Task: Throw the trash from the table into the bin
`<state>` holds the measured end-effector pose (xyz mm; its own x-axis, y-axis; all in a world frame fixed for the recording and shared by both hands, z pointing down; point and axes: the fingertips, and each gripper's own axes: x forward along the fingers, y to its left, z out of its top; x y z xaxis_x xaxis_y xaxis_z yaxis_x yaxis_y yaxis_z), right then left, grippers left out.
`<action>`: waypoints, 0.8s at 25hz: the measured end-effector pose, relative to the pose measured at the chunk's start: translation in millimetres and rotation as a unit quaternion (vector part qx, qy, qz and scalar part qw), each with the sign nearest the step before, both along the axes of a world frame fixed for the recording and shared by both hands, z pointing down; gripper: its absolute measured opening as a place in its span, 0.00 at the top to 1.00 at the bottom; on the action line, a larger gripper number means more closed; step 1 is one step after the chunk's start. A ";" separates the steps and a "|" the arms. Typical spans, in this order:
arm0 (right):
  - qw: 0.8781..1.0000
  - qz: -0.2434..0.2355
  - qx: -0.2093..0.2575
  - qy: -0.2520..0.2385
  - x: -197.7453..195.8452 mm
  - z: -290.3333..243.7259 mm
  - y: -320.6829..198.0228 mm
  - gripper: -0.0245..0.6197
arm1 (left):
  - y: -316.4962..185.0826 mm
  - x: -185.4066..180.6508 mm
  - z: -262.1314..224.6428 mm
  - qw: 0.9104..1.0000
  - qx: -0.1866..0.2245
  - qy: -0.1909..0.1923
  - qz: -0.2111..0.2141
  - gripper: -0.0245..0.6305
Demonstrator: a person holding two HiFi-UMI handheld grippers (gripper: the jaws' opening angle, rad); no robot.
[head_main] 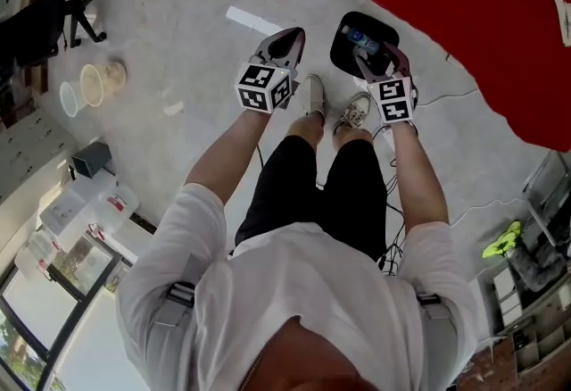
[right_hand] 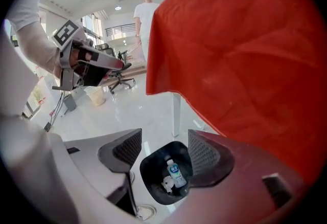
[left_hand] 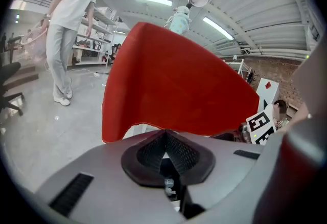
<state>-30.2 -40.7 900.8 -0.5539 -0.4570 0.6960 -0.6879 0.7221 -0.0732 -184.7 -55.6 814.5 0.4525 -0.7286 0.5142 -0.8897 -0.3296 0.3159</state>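
A black bin point(head_main: 343, 52) stands on the floor by the edge of the red-clothed table point(head_main: 446, 5). Inside it lie a clear plastic bottle point(head_main: 359, 38) and some crumpled white paper point(right_hand: 166, 184). My right gripper point(head_main: 382, 59) hangs over the bin, open and empty. In the right gripper view the bin point(right_hand: 151, 169) and the bottle point(right_hand: 176, 173) show between the spread jaws of that gripper point(right_hand: 164, 141). My left gripper point(head_main: 287, 34) is held beside it to the left, over bare floor. Its gripper view shows the left gripper point(left_hand: 164, 138) shut with nothing between the pads.
The red cloth point(right_hand: 245, 54) hangs over a white table leg point(right_hand: 176, 113) just beyond the bin. An office chair point(head_main: 71, 1) and buckets point(head_main: 94, 81) stand off to the left. A person point(left_hand: 66, 34) stands farther away. Cables point(head_main: 464, 95) trail on the floor right of the bin.
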 end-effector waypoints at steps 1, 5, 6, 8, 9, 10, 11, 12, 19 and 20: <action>1.000 0.004 0.005 -0.005 0.8 -16.7 -3.0 0.51 | -1.4 1.2 -12.1 1.000 0.003 0.001 -0.001 0.95; 0.999 0.027 0.020 -0.031 4.5 -80.6 -15.4 0.53 | -8.2 3.9 -61.7 1.000 0.017 0.004 0.000 0.95; 0.998 0.034 0.023 -0.040 5.4 -97.4 -18.1 0.55 | -9.5 4.5 -74.7 1.000 0.020 0.005 0.000 0.95; 0.997 0.047 0.033 -0.059 6.2 -132.2 -24.0 0.58 | -13.6 5.2 -100.5 1.000 0.030 0.007 0.001 0.95; 0.996 0.052 0.040 -0.068 6.1 -150.3 -27.9 0.59 | -16.9 5.3 -113.5 0.999 0.036 0.008 0.001 0.95; 0.994 0.057 0.048 -0.077 6.4 -168.5 -32.2 0.61 | -20.7 5.6 -126.7 0.999 0.043 0.009 0.001 0.95; 0.993 0.063 0.056 -0.086 7.3 -186.6 -36.1 0.62 | -24.2 6.4 -140.0 0.999 0.049 0.010 0.001 0.95; 0.991 0.069 0.062 -0.095 8.6 -204.5 -39.2 0.64 | -26.8 7.6 -153.5 0.998 0.055 0.011 0.002 0.95; 0.978 0.108 0.112 -0.142 28.1 -322.1 -50.1 0.82 | -32.0 20.6 -247.8 0.995 0.098 0.019 0.013 0.95; 0.976 0.112 0.120 -0.145 31.4 -336.7 -50.9 0.83 | -31.9 22.8 -259.9 0.994 0.105 0.019 0.016 0.95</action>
<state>1.2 -91.5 564.1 -0.5797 -0.7196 0.3824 -0.8056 0.5765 -0.1363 -161.9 -87.5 554.7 0.4929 -0.8033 0.3344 -0.8666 -0.4190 0.2710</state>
